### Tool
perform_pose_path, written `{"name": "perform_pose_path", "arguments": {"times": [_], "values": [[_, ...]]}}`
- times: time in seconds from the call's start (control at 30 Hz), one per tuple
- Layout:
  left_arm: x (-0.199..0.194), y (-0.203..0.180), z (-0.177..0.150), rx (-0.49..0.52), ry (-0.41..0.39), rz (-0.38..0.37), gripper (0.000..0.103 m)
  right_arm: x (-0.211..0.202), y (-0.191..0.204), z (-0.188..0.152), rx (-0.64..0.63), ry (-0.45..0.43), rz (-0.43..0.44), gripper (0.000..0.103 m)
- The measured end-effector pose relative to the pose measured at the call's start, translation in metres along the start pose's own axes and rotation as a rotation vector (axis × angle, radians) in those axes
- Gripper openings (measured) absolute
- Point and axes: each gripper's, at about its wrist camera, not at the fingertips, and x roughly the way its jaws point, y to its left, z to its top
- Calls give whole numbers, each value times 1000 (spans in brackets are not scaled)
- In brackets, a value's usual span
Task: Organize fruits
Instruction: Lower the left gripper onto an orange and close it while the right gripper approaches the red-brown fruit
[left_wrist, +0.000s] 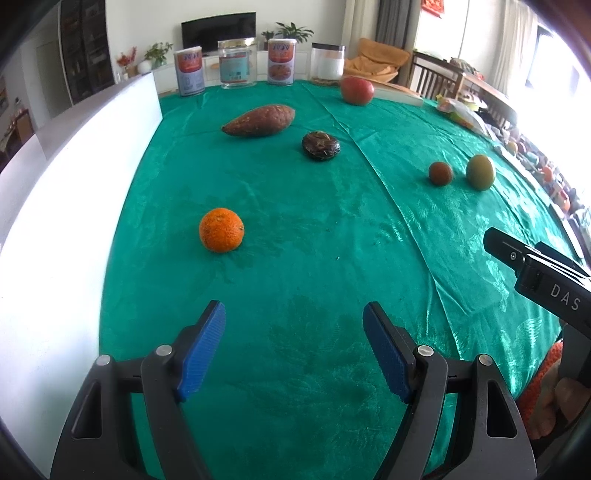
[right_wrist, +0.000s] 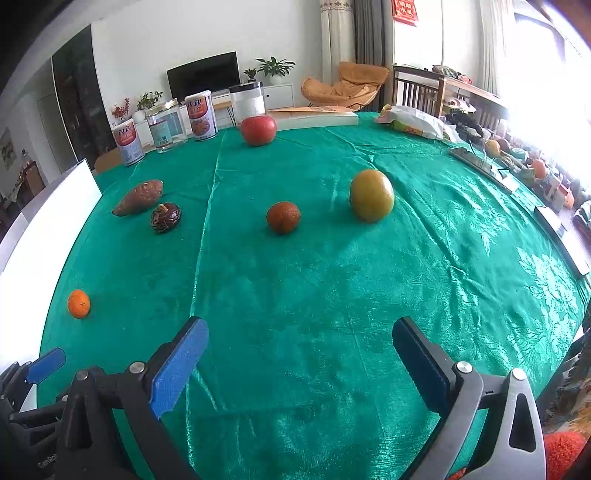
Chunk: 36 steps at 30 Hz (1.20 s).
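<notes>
On the green tablecloth (left_wrist: 295, 258) lie an orange mandarin (left_wrist: 221, 229) (right_wrist: 78, 303), a sweet potato (left_wrist: 258, 120) (right_wrist: 137, 197), a dark wrinkled round fruit (left_wrist: 320, 145) (right_wrist: 166, 218), a small reddish-brown fruit (left_wrist: 440, 172) (right_wrist: 283, 217), a yellow-green fruit (left_wrist: 480, 172) (right_wrist: 371, 195) and a red tomato (left_wrist: 357, 90) (right_wrist: 258, 129). My left gripper (left_wrist: 295, 321) is open and empty, just short of the mandarin. My right gripper (right_wrist: 299, 339) is open and empty, short of the reddish-brown fruit; its body shows in the left wrist view (left_wrist: 535, 273).
Several cans and jars (left_wrist: 236, 64) (right_wrist: 199, 116) stand along the far edge. A white board (left_wrist: 74, 184) borders the left side. A book (right_wrist: 314, 118) and a plastic bag (right_wrist: 413, 122) lie at the back right. Clutter lines the right edge.
</notes>
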Motion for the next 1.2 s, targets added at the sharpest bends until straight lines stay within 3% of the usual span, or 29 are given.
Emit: {"name": "perform_pose_path", "arguments": {"times": [0.77,1.0,1.2], "values": [[-1,2,-1,-6,3,4,79,-3,0,2,0,-11,-2,100],[-5,18,-2,-87,-16,-59,79,-7,-3,2,22,-26,11,100],[-3,28,7,-111,-21,-60,79,-6,-4,3,28,-25,21,100]]}}
